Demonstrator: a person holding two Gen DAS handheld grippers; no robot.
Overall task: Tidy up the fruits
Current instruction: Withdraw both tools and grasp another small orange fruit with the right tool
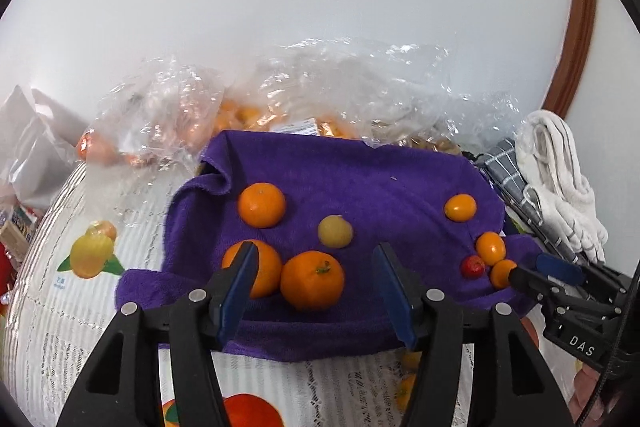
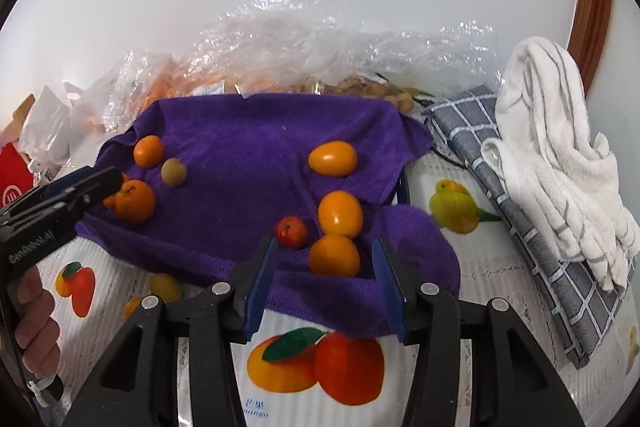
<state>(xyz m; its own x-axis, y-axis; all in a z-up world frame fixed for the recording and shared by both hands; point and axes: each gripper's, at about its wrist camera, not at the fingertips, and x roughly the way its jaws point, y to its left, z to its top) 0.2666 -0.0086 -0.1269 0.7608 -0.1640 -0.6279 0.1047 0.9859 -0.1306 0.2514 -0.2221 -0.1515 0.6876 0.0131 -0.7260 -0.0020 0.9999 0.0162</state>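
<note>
A purple towel [image 1: 360, 179] is spread over the fruit-print tablecloth [image 2: 500, 287]. Oranges [image 1: 312, 281], kumquats [image 2: 340, 213] and one small red fruit [image 2: 291, 231] are scattered on it. The left gripper [image 1: 316, 251] and right gripper [image 2: 326, 247] are held partly open, nothing gripped.
</note>
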